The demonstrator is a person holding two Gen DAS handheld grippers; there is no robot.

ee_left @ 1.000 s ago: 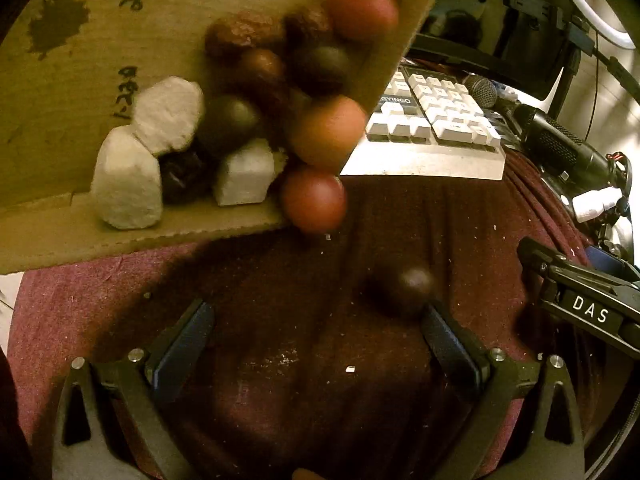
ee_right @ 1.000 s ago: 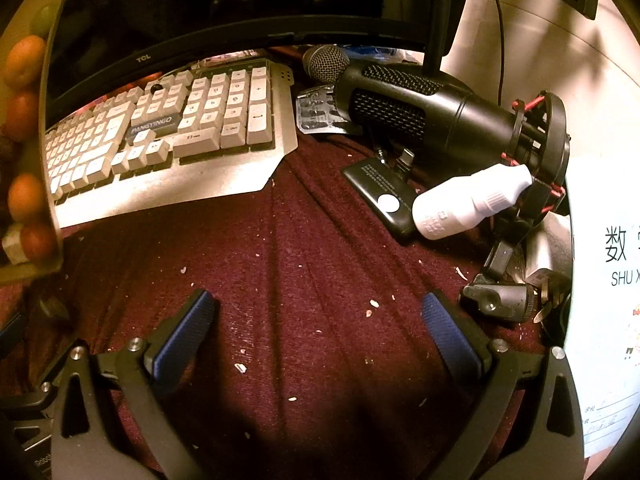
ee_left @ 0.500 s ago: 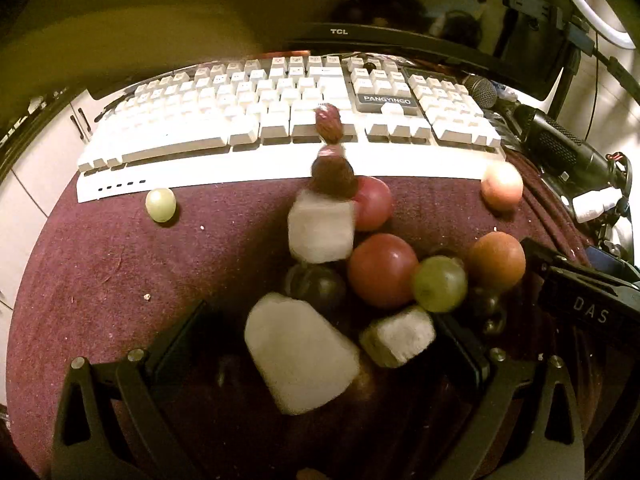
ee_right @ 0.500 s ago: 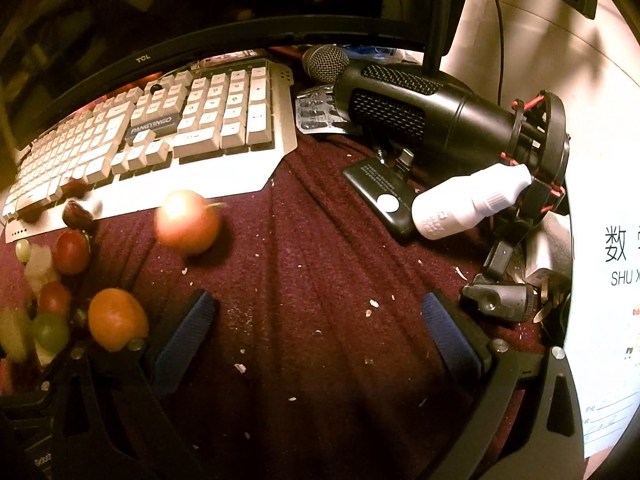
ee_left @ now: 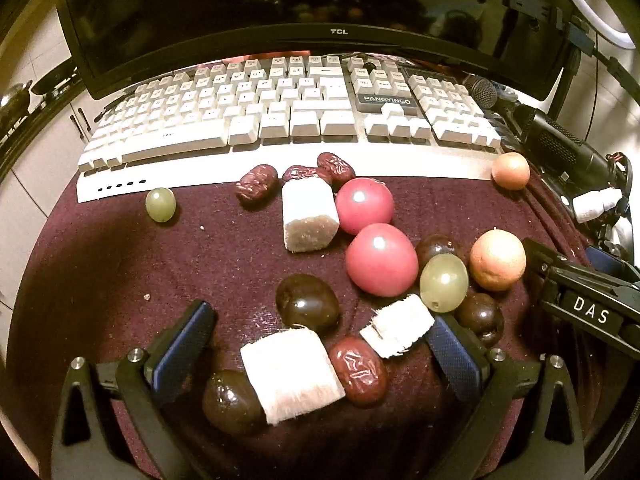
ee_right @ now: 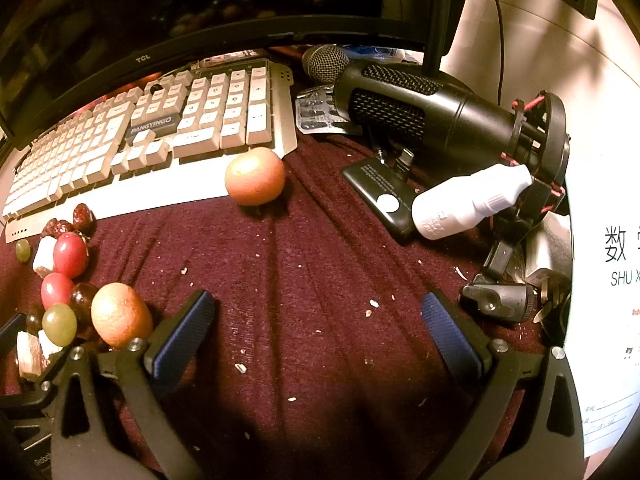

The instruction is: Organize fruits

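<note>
Dark maroon cloth (ee_left: 120,280) covers the desk, with a white keyboard (ee_left: 280,120) along its far edge and a black TCL monitor (ee_left: 320,8) behind that. Fruits lie scattered loose on the cloth in front of the keyboard.

Left gripper (ee_left: 320,340) hovers low over the pile with its jaws wide apart, gripping nothing. Between its fingers lie a large pale fibrous chunk (ee_left: 292,376), a dark plum (ee_left: 230,400) touching that chunk's left side, a wrinkled red date (ee_left: 362,370) on its right, and a smaller pale chunk (ee_left: 398,330) just beside the right finger. A second dark plum (ee_left: 307,304) sits just beyond them. Farther out are two red tomatoes (ee_left: 380,260) touching each other, a green grape (ee_left: 444,282), an orange fruit (ee_left: 497,260), and a third pale chunk (ee_left: 310,216). Three more dates (ee_left: 256,186) rest against the keyboard's front edge. One lone green grape (ee_left: 160,204) lies well apart to the left, and a second orange fruit (ee_left: 511,171) sits far right by the keyboard corner.

Right gripper (ee_right: 316,336) is also spread open over bare cloth, holding nothing. The pile lies outside its left finger, the nearest orange fruit (ee_right: 120,314) just beside it. A black microphone (ee_right: 432,116) and a white bottle (ee_right: 468,200) lie beyond on the right
</note>
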